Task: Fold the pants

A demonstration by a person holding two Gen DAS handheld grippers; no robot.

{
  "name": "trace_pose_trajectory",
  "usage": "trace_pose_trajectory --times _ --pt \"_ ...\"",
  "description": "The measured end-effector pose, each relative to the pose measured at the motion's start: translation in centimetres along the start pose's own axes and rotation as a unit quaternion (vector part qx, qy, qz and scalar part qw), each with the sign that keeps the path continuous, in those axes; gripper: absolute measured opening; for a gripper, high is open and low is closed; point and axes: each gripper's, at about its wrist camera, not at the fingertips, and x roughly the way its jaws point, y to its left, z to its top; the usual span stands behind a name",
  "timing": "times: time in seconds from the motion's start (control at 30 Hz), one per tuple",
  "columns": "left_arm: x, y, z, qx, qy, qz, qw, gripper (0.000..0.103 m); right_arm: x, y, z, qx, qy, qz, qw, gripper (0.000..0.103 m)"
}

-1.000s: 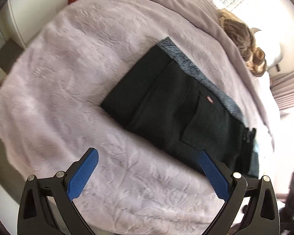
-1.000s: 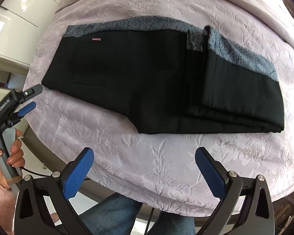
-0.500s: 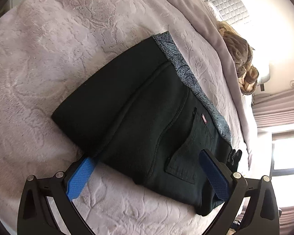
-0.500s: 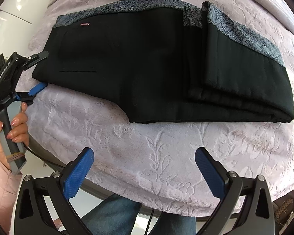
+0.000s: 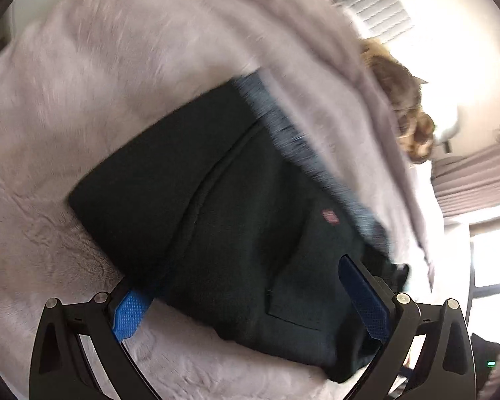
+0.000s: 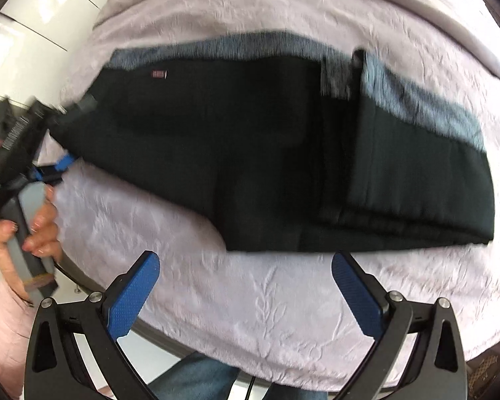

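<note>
Black denim pants (image 6: 250,140) with a small red tab by the back pocket lie across the pale lilac embossed bedspread (image 6: 256,303), their length running left to right in my right view. They are already partly folded: the leg end has been doubled back over itself on the right, making a thicker stack, with a grey-blue patterned layer (image 6: 416,100) showing along the far edge. The waist and pocket end on the left is one flat layer, so I judge at least one fold is left, bringing that end over the stack.

My left gripper (image 5: 246,303) is at that waist end, spread wide, with one blue finger tucked at the lower edge of the cloth and the other above the pocket area; I would say it straddles the fabric but has not closed on it. In the right view I see it at the pants' left corner, my hand (image 6: 33,233) around its handle.

My right gripper (image 6: 246,286) hangs open over bare bedspread just beside the near edge of the pants, touching nothing. Both views are motion-blurred.
</note>
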Motion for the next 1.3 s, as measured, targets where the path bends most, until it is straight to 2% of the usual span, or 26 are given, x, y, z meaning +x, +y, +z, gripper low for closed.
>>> trace_pose_trajectory --times 0.1,0.13,0.17,0.23,0.27,0.33,0.37,0.43,0.53,0.6,0.73,0.87,1.0,1.03,1.07,1.1,1.13,1.17,1.23,1.3 --pt "0.9 0.6 0.2 -0.009 -0.003 0.036 0.9993 0.080 -0.7 0.1 2.2 -0.014 -0.014 -0.003 1.000 0.103" --pt "0.8 0.5 0.1 -0.006 -0.010 0.050 0.9987 0.065 -1.1 0.3 3.3 -0.023 -0.021 -0.003 1.000 0.103" --pt "0.6 0.3 0.1 0.000 -0.017 0.066 0.9977 0.062 -1.3 0.4 4.1 -0.030 -0.026 -0.001 0.999 0.103" --pt "-0.2 -1.2 -0.4 0.043 -0.040 0.097 0.9935 0.047 -2.1 0.9 6.3 -0.043 -0.035 0.008 0.998 0.103" --pt "-0.5 -2.1 -0.7 0.072 -0.053 0.115 0.9893 0.044 -2.4 1.1 7.5 -0.047 -0.037 0.016 0.998 0.103" --pt "-1.0 -4.8 -1.9 0.154 -0.085 0.168 0.9700 0.043 -3.2 1.8 10.2 -0.056 -0.036 0.040 0.997 0.103" --pt "-1.1 -6.3 -2.7 0.195 -0.104 0.192 0.9561 0.043 -3.2 2.3 11.2 -0.059 -0.032 0.051 0.996 0.103" --pt "-0.9 -8.0 -3.8 0.246 -0.125 0.226 0.9344 0.043 -2.9 3.9 13.5 -0.063 -0.007 0.084 0.995 0.103" --pt "-0.5 -9.2 -4.8 0.287 -0.139 0.257 0.9124 0.043 -1.7 7.6 16.9 -0.082 0.034 0.117 0.989 0.103" --pt "-0.4 -9.6 -5.0 0.296 -0.142 0.265 0.9065 0.043 -0.9 10.4 18.3 -0.102 0.058 0.123 0.985 0.103" --pt "-0.2 -10.2 -4.7 0.301 -0.145 0.271 0.9030 0.043 2.6 17.1 19.8 -0.154 0.134 0.134 0.970 0.103" --pt "-0.5 -10.1 -5.0 0.306 -0.149 0.272 0.9002 0.043 5.9 21.5 20.3 -0.195 0.176 0.102 0.960 0.103" --pt "-0.5 -10.2 -5.3 0.312 -0.152 0.275 0.8966 0.043 8.8 23.0 19.9 -0.209 0.220 0.068 0.950 0.103" --pt "-0.6 -10.2 -5.4 0.315 -0.154 0.276 0.8951 0.043 9.0 23.1 20.0 -0.210 0.229 0.064 0.948 0.097" --pt "-0.6 -10.4 -5.5 0.318 -0.154 0.277 0.8937 0.043 9.4 22.9 20.0 -0.211 0.238 0.060 0.946 0.085" --pt "-0.6 -10.5 -5.5 0.319 -0.150 0.275 0.8942 0.043 9.5 22.4 20.0 -0.208 0.243 0.062 0.945 0.040" --pt "-0.6 -10.7 -5.6 0.321 -0.146 0.273 0.8951 0.043 9.5 21.9 20.0 -0.193 0.245 0.077 0.947 0.020" --pt "-0.7 -11.0 -5.9 0.327 -0.150 0.272 0.8927 0.043 9.2 21.5 19.9 -0.192 0.238 0.077 0.949 0.019" --pt "-1.2 -12.4 -6.7 0.350 -0.160 0.275 0.8809 0.043 7.6 20.5 19.6 -0.198 0.210 0.096 0.953 0.018" --pt "-1.9 -13.7 -7.1 0.361 -0.168 0.273 0.8756 0.043 5.9 19.1 19.5 -0.187 0.195 0.120 0.955 0.018"
